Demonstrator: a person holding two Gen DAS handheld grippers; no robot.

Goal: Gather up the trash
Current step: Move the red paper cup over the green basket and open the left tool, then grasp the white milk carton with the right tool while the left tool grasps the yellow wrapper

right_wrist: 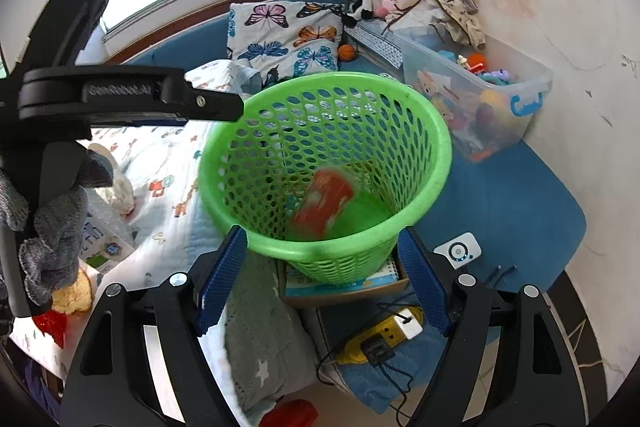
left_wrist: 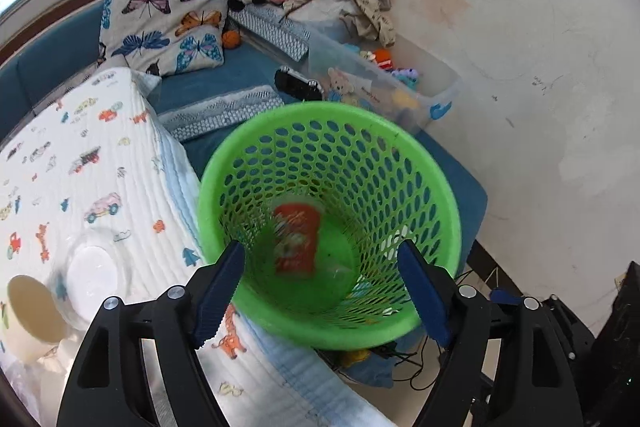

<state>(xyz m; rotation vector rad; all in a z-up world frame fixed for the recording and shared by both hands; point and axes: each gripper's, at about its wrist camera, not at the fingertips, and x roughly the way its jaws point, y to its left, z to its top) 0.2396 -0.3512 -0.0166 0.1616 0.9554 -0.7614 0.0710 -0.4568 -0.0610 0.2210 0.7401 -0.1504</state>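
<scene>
A green mesh basket [left_wrist: 436, 187] stands at the bed's edge, and a blurred red packet [left_wrist: 297, 237] is inside it near the bottom. My left gripper [left_wrist: 322, 291] is open and empty just above the basket's near rim. In the right wrist view the basket [right_wrist: 224, 167] holds the red packet [right_wrist: 326, 201]. My right gripper [right_wrist: 320, 275] is open and empty in front of the basket. The left gripper's black body [right_wrist: 132, 99] reaches in from the left to the basket's rim.
A clear plastic cup [left_wrist: 94, 271] and a cream bowl [left_wrist: 34, 311] lie on the white quilt [left_wrist: 100, 163]. A clear toy bin [right_wrist: 476, 99], butterfly pillow [right_wrist: 284, 35] and plush toys sit behind. A power strip [right_wrist: 384, 339], a white device [right_wrist: 458, 251], books and red items [right_wrist: 292, 413] lie below.
</scene>
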